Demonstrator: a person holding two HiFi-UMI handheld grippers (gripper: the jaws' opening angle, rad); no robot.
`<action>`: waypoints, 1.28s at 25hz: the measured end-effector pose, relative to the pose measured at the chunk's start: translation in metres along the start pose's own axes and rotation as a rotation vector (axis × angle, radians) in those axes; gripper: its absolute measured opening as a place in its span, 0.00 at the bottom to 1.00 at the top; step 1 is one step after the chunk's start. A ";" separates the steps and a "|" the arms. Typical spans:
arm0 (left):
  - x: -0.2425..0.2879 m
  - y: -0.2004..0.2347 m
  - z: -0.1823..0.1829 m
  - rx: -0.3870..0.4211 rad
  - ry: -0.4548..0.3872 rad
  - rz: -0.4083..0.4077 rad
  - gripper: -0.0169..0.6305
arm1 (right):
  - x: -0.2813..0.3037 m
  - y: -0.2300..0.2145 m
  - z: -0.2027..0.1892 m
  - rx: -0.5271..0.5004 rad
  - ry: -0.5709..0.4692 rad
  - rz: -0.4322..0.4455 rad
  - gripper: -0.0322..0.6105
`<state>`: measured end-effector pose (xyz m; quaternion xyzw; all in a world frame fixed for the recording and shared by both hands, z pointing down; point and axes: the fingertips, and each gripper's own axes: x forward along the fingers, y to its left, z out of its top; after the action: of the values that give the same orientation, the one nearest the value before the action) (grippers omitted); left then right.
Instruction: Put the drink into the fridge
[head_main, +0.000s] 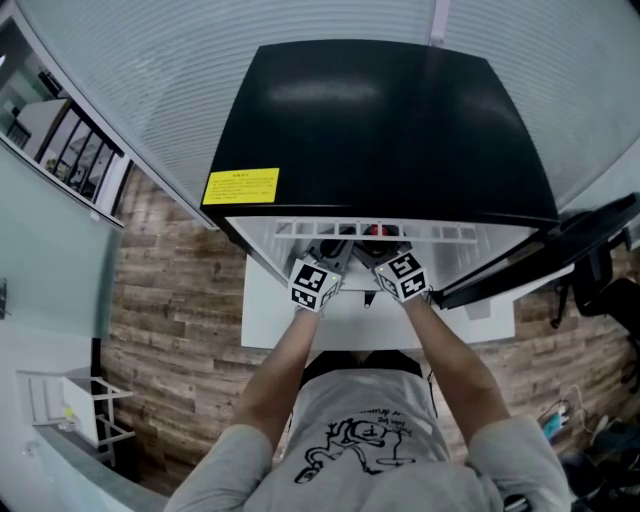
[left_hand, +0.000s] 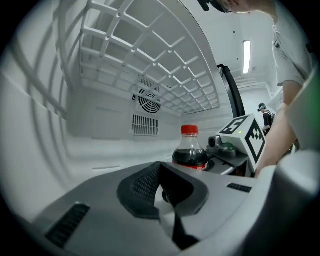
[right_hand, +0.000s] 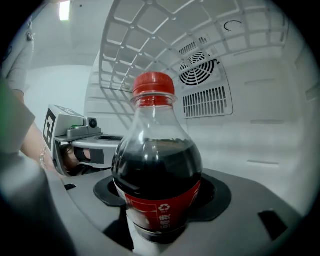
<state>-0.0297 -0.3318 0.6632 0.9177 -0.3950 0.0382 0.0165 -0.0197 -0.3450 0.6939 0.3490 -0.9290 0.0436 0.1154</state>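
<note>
Holding the cola bottle (right_hand: 157, 175) low on its body, our right gripper (right_hand: 160, 197) has its jaws spread just to the bottle's width and pressed on both sides. This steadies it inside the open mini fridge (head_main: 380, 120), under the wire shelf (right_hand: 145, 35). The bottle stands upright, long axis vertical, red cap (right_hand: 153, 84) pointing up, with the fan vent (right_hand: 200, 70) on the far wall behind. Our left gripper (left_hand: 165, 195), just left of it, has its jaws pressed together on nothing, probably to keep clear.
</note>
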 end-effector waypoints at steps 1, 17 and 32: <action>0.001 0.001 0.000 0.003 0.000 0.000 0.03 | 0.001 -0.001 -0.001 -0.001 0.002 -0.002 0.55; 0.001 0.004 -0.002 0.026 0.026 0.011 0.03 | 0.003 -0.002 0.001 0.016 0.005 0.018 0.56; -0.023 -0.016 0.008 -0.048 0.045 0.003 0.03 | -0.036 -0.004 -0.008 0.129 0.049 -0.067 0.60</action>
<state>-0.0328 -0.3047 0.6531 0.9153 -0.3968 0.0494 0.0473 0.0104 -0.3239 0.6925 0.3855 -0.9089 0.1081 0.1168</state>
